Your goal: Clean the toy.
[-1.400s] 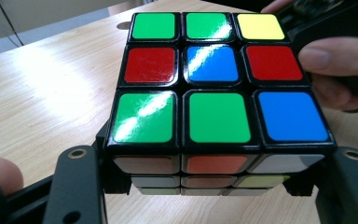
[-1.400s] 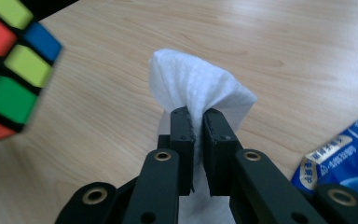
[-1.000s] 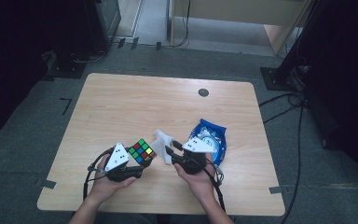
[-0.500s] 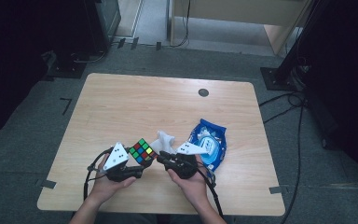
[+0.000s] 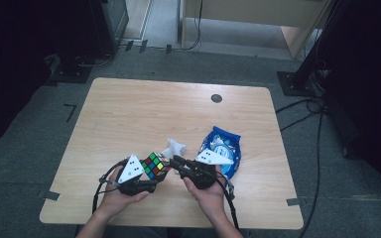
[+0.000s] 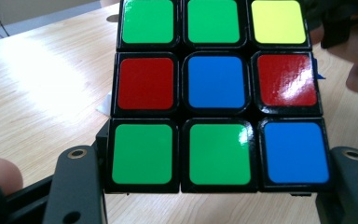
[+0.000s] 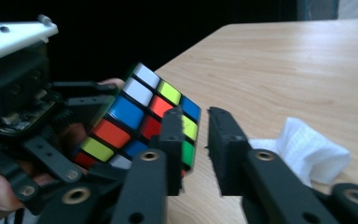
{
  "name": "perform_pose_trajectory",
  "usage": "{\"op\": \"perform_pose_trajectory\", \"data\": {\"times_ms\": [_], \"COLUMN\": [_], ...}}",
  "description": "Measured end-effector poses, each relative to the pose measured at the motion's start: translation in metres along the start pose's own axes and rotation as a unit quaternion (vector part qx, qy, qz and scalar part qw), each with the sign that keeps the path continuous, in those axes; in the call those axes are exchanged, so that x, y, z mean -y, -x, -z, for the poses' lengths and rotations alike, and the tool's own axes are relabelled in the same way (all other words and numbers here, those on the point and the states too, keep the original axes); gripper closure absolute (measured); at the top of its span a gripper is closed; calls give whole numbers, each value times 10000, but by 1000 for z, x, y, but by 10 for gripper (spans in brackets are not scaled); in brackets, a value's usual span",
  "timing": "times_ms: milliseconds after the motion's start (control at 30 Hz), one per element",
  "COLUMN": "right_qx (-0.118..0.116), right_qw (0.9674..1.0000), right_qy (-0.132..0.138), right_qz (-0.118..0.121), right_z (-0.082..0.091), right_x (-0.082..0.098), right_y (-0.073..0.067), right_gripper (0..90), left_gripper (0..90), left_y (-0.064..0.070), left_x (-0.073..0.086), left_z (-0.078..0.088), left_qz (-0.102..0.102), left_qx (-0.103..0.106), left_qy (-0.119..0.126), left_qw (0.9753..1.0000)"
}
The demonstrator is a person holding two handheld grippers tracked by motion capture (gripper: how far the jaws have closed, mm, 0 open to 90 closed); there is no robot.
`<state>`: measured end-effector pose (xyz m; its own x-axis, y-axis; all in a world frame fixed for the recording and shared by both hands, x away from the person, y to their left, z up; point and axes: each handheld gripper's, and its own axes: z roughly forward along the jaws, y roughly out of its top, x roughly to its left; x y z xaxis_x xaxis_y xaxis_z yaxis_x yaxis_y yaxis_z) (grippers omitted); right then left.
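A scrambled Rubik's cube (image 5: 155, 165) is held just above the table's front, with my left gripper (image 5: 154, 172) shut on it. In the left gripper view the cube (image 6: 214, 88) sits between the two jaws, showing green, red, blue and yellow stickers. My right gripper (image 5: 174, 160) points at the cube's right side. In the right gripper view its jaws (image 7: 200, 149) stand a narrow gap apart after just closing. Nothing is between them, and the left jaw lies in front of the cube's (image 7: 140, 116) near edge. I cannot tell whether that jaw touches the cube.
A crumpled white tissue (image 5: 174, 147) lies on the wooden table (image 5: 129, 114) just behind the cube. A blue snack bag (image 5: 224, 148) lies to the right of the right hand. A small dark round spot (image 5: 217, 98) marks the table's far side.
The right hand shifted slightly beside the cube and ended close to where it was. The left gripper and the cube kept still.
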<state>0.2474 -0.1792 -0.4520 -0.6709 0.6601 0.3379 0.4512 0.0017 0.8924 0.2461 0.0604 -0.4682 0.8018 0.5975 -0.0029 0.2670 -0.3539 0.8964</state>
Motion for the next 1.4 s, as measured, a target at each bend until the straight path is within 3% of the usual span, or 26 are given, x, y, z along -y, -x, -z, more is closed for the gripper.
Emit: {"op": "perform_pose_trajectory", "data": {"times_ms": [33,67,100,167,233,267,300,333,367,433,467,667,733,767,800,867,900,933,967,1000,1033,1133,1233,1333,1367,1400], "right_qx": [40,-63,-63,-250,-385,-489,-539,-539,-587,-724,-791,-907,-817,-731,-731,-321,-321,-96,349,349,558,656,573,468,316,316], "right_qw": [9998,9992,9992,9957,9922,9849,9815,9815,9782,9679,9645,9597,9618,9649,9649,9799,9799,9859,9934,9934,9949,9945,9940,9948,9967,9967], "right_qy": [95,149,149,244,213,186,136,136,121,-113,-209,-429,-471,-474,-474,-479,-479,-468,-500,-500,-523,-605,-785,-771,-549,-549], "right_qz": [-147,-376,-376,-853,-1168,-1649,-1832,-1832,-1989,-2405,-2513,-2624,-2571,-2479,-2479,-1911,-1911,-1601,-975,-975,-659,-545,-501,-480,-517,-517], "right_z": [3,5,5,5,3,1,0,0,-2,-8,-11,-19,-18,-18,-18,-16,-16,-16,-15,-15,-16,-18,-22,-23,-19,-19], "right_x": [-3,-3,-3,-4,-4,-4,-4,-4,-3,0,2,7,7,7,7,6,6,5,3,3,2,3,6,5,0,0], "right_y": [-1,-1,-1,0,-1,1,1,1,2,4,5,1,-1,-3,-3,-11,-11,-16,-26,-26,-32,-34,-34,-32,-29,-29], "right_gripper": [696,658,658,545,459,378,343,343,312,260,259,327,340,342,342,344,344,344,343,343,343,343,342,340,317,317], "left_gripper": [341,341,341,341,341,341,341,340,340,341,340,340,339,339,339,336,336,332,320,314,311,320,333,338,339,339], "left_y": [0,0,0,1,3,6,7,7,9,12,12,14,14,14,14,15,14,15,15,15,15,15,15,12,10,6], "left_x": [0,0,0,2,3,4,4,4,4,4,4,4,5,5,5,5,4,4,3,3,2,3,4,4,4,5], "left_z": [0,0,0,-2,-4,-5,-6,-6,-6,-6,-6,-6,-8,-9,-9,-13,-14,-15,-13,-13,-11,-12,-12,-10,-9,-8], "left_qz": [23,28,28,-15,-60,-94,-106,-106,-164,-219,-216,-281,-233,-214,-214,-121,-85,-45,-61,-61,-65,-130,-135,-159,-161,-120], "left_qx": [-28,-36,-36,-94,-142,-193,-211,-211,-241,-278,-272,-258,-193,-187,-187,-162,-151,-169,-153,-153,-140,-180,-176,-191,-242,-288], "left_qy": [47,52,52,49,74,99,124,124,146,201,220,270,192,153,153,62,11,8,76,76,141,79,59,61,39,13], "left_qw": [10000,10000,10000,9999,9999,9997,9996,9996,9995,9992,9992,9989,9994,9995,9995,9998,9998,9998,9998,9998,9998,9997,9997,9997,9996,9995]}}
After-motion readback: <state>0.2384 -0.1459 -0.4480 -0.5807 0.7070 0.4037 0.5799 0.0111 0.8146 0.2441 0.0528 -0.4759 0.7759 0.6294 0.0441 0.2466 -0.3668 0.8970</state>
